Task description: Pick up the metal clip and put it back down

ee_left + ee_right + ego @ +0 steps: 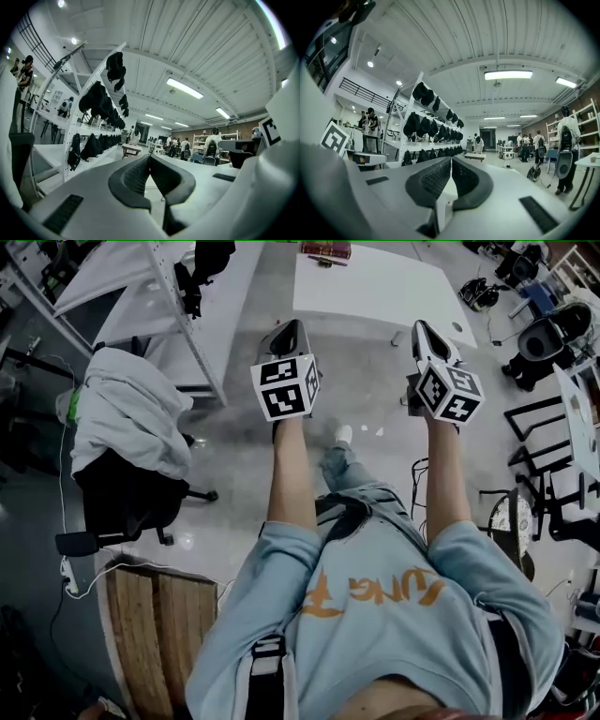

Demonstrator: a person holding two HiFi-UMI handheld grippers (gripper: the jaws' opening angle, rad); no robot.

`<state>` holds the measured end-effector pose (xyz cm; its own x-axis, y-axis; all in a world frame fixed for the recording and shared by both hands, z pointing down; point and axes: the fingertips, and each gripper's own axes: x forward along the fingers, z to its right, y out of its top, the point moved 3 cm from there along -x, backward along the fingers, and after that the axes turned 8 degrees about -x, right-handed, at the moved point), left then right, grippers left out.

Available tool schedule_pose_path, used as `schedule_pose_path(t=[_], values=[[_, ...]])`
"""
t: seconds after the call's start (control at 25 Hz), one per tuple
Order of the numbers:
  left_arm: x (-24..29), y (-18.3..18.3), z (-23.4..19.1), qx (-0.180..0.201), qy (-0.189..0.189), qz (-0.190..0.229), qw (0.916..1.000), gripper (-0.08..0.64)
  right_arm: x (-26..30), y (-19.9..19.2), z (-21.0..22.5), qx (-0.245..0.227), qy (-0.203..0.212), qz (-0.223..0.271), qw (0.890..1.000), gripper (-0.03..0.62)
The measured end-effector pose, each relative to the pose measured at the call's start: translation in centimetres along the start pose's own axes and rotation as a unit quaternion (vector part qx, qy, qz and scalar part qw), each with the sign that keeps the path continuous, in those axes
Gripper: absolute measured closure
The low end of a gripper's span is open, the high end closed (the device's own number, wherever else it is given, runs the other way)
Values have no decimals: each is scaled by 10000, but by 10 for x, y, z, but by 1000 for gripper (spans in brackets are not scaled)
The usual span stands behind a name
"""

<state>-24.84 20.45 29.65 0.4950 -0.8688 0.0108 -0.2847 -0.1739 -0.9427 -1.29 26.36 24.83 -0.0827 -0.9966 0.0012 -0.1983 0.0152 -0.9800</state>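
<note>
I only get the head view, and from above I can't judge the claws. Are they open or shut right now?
Observer: The left gripper view shows the left claw shut, tips meeting, with nothing between them.
Operator: And the right one?
Observer: The right gripper view shows the right claw shut too, and empty.
Operator: What is ahead of them at eye level?
Observer: People are standing far down the hall, past a white rack hung with dark caps.
</note>
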Motion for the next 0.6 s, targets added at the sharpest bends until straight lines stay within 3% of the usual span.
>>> schedule_pose_path(t=[0.2, 0.6], values=[[33, 0, -12, 168, 105, -38, 9998, 538, 37, -17, 15, 143, 60, -22, 9999, 561], [134, -31, -31, 134, 369, -470, 9981, 538, 154, -62, 49, 416, 409, -361, 9976, 561]])
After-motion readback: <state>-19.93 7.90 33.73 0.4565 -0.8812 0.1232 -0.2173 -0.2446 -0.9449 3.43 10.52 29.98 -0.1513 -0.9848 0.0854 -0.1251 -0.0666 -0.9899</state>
